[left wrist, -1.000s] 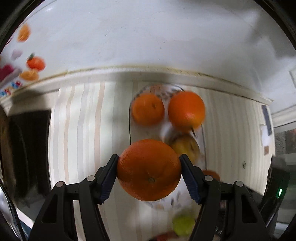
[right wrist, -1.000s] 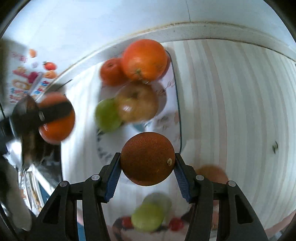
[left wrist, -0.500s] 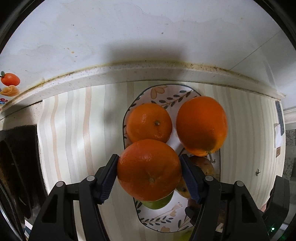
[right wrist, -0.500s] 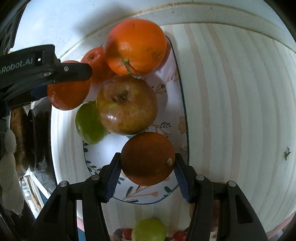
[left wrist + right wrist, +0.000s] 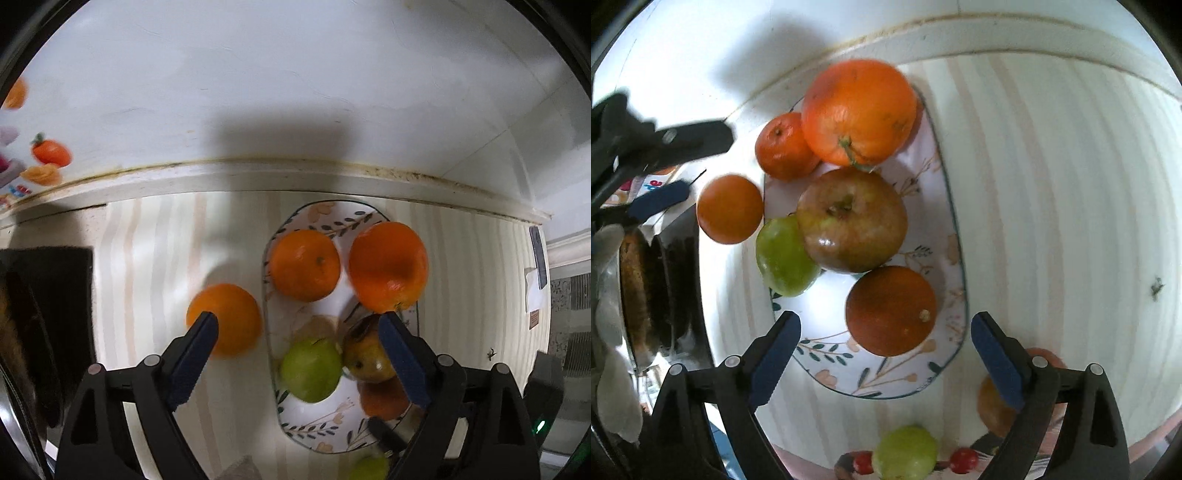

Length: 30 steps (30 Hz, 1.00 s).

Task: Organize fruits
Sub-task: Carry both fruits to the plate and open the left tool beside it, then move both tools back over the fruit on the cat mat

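A patterned oval plate [image 5: 916, 380] [image 5: 325, 218] holds a large orange [image 5: 858, 110] [image 5: 388, 266], a small orange [image 5: 785, 147] [image 5: 304, 264], a brownish apple [image 5: 851, 219] [image 5: 367, 350], a green apple [image 5: 783, 258] [image 5: 310, 369] and a dark orange [image 5: 892, 310] [image 5: 382, 400]. Another orange [image 5: 225, 319] [image 5: 729, 208] lies off the plate, on the striped table to its left. My left gripper [image 5: 297, 330] is open above the plate's left rim. My right gripper [image 5: 886, 332] is open around the dark orange.
A white wall and ledge [image 5: 295, 173] run behind the plate. A dark object [image 5: 48, 314] sits at the table's left. A green fruit [image 5: 905, 452] and an orange fruit [image 5: 995, 408] lie near the front edge, beside small red fruits [image 5: 964, 459].
Both grippers opened. The left one's orange now lies on the table left of the plate. The right one's dark orange now rests on the plate. Both grippers pulled back.
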Tool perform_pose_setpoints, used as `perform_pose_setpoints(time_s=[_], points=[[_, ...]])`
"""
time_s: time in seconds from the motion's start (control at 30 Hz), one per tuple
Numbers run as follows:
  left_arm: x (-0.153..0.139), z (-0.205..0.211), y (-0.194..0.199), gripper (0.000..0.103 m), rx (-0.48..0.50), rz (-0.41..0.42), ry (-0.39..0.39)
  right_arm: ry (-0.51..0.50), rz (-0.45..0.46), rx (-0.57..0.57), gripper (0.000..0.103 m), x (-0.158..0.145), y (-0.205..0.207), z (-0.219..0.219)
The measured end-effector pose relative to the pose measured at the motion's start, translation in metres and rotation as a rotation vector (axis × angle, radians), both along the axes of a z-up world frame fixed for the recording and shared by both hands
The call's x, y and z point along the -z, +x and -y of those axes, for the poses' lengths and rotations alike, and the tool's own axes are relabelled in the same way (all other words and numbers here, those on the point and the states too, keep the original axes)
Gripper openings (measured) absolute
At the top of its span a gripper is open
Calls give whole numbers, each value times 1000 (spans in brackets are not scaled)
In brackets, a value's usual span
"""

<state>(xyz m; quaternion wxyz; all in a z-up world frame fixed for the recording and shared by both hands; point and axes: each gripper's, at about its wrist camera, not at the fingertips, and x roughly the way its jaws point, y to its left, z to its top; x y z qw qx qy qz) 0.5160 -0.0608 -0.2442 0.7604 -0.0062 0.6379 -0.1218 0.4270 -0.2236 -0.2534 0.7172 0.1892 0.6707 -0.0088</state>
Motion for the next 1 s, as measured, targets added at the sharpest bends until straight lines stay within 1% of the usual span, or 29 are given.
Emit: perform_pose_setpoints(time_s=[0.1, 0.17, 0.27, 0.33, 0.43, 0.5, 0.53, 0.6, 0.63, 0.67, 0.73, 0.8, 0.9, 0.93, 0.97, 1.0], points=[[-3, -24, -13, 89, -64, 32, 9, -2, 4, 12, 96, -7, -5, 1], [2, -50, -23, 88, -135, 48, 57, -4, 19, 10, 96, -13, -9, 1], [20, -82, -40, 88, -226, 14, 102, -15, 51, -2, 96, -21, -14, -1], [28, -90, -62, 88, -254, -1, 109, -33, 78, -17, 96, -25, -17, -2], [28, -83, -108, 88, -244, 16, 123, -53, 108, -39, 96, -33, -32, -1], [27, -73, -137, 88, -227, 17, 139, -70, 127, -51, 96, -41, -50, -3], [27, -67, -155, 88, -212, 11, 131, -83, 133, -60, 96, -45, -59, -3], [25, -59, -176, 88, -193, 3, 131, -96, 141, -71, 96, -52, -79, -3], [25, -53, -189, 88, -179, -8, 108, -97, 138, -74, 96, -54, -89, -5], [25, -50, -197, 88, -173, -14, 102, -98, 133, -83, 96, -55, -100, -7], [26, -43, -210, 88, -152, -34, 93, -103, 117, -108, 96, -53, -120, -11], [33, -36, -216, 88, -136, -55, 86, -84, 95, -108, 96, -48, -135, -12], [43, -17, -222, 88, -91, -98, 48, -51, 87, -30, 95, -41, -155, 4], [45, -6, -223, 88, -66, -109, 28, -40, 89, 5, 91, -39, -161, 11], [48, 2, -223, 88, -47, -113, 25, -25, 91, 46, 89, -39, -166, 21], [51, 14, -222, 88, -20, -116, 32, -16, 93, 72, 81, -37, -172, 27]])
